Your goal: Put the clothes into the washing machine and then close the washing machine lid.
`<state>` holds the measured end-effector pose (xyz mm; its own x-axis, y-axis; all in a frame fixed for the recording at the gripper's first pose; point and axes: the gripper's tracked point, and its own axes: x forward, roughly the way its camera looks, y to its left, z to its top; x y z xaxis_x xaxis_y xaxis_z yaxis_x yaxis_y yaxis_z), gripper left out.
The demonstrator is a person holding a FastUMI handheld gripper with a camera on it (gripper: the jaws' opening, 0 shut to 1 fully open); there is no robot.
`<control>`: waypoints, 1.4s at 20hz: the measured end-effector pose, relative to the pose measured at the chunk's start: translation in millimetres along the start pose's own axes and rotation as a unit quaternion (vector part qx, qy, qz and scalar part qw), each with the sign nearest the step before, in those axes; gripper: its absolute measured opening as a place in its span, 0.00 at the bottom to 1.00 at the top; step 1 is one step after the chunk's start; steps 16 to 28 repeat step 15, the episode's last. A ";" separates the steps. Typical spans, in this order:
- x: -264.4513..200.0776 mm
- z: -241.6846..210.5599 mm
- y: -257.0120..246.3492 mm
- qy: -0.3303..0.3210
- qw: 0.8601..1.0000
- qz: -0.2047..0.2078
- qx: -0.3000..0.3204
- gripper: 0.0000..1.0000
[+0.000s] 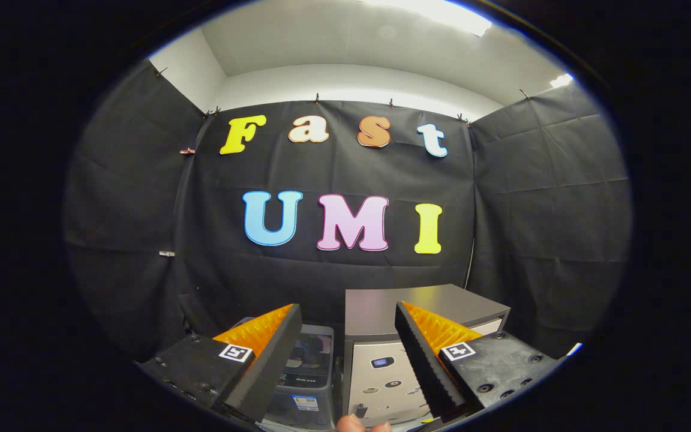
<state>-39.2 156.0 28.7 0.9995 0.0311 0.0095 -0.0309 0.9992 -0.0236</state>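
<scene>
Claw: the claw (348,336) was held level, facing the back of the booth; its two fingers were spread wide apart and gripped nothing.

Washing machine: a small grey top-loading machine (306,372) stood just ahead of the claw and below it, behind the left finger. Its lid (312,348), a see-through panel, appeared to lie flat on top; whether it was fully shut could not be told.

Clothes: something pale and pinkish showed dimly through the lid, too faint to name as clothing. No garment could be made out elsewhere ahead of the claw.

Cabinet: a pale box with a flat dark top (417,309) stood touching or just beside the machine, ahead of the right finger, with small markings on its front.

Fingertip: a person's fingertip (354,424) showed beneath the claw, between the finger bases.

Stage: the scene fitted either clothes waiting somewhere low, or clothes already inside under a closed lid.

Risks: the claw sat high and aimed at the wall, so a blind descent could strike the lid or the cabinet edge. The machine looked light, and a hard push on it might shift it.
</scene>
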 end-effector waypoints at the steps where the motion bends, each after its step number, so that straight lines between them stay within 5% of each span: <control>1: 0.1 -0.1 -0.6 0.000 1.000 -0.001 0.000 0.98; 28: -7.7 -1.9 -9.6 -0.003 1.000 -0.006 0.021 0.98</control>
